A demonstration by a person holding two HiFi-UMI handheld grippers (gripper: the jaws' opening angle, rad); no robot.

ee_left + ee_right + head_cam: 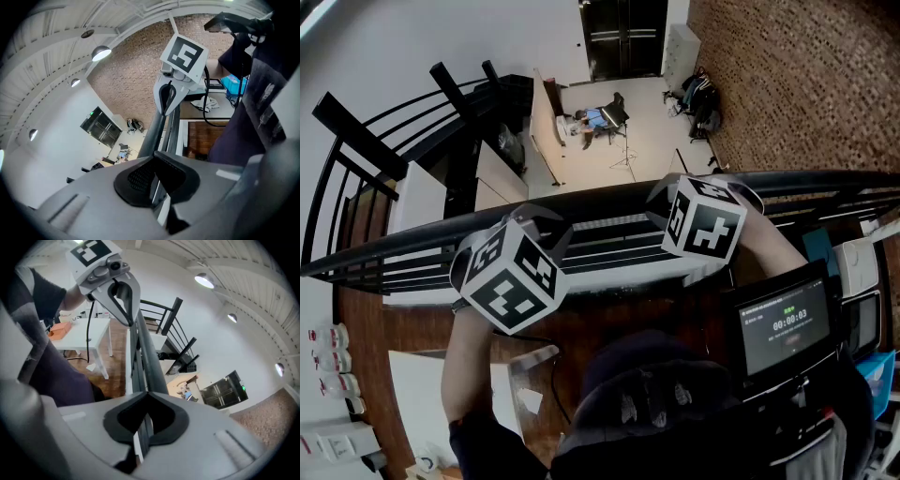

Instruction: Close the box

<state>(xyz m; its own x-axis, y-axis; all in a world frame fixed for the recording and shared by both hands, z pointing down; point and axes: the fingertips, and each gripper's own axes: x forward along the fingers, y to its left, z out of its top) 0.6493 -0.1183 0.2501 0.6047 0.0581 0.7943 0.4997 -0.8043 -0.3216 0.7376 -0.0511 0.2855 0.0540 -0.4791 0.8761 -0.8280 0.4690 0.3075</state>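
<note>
No box shows in any view, so whether it is open or shut can't be told. On that evidence, closing it has not begun and all of it is left. The left tool (pixel 155 180) is held up at the railing (pixel 609 199), jaws pressed together on nothing. The right tool (pixel 144 423) is just beside it, likewise pinched closed and empty. Both point out along the rail, not down at any bench.

A white bench (pixel 93 326) stands near the person on the wood floor (pixel 600 323), with an orange thing (pixel 58 330) on it, too small to name. A screen (pixel 787 328) showing a timer sits at the person's right. Beyond the rail is a drop to a lower level (pixel 647 122) where a person sits. A brick wall (pixel 806 75) rises on the right, and a white ceiling with lamps (pixel 101 52) tops the room
</note>
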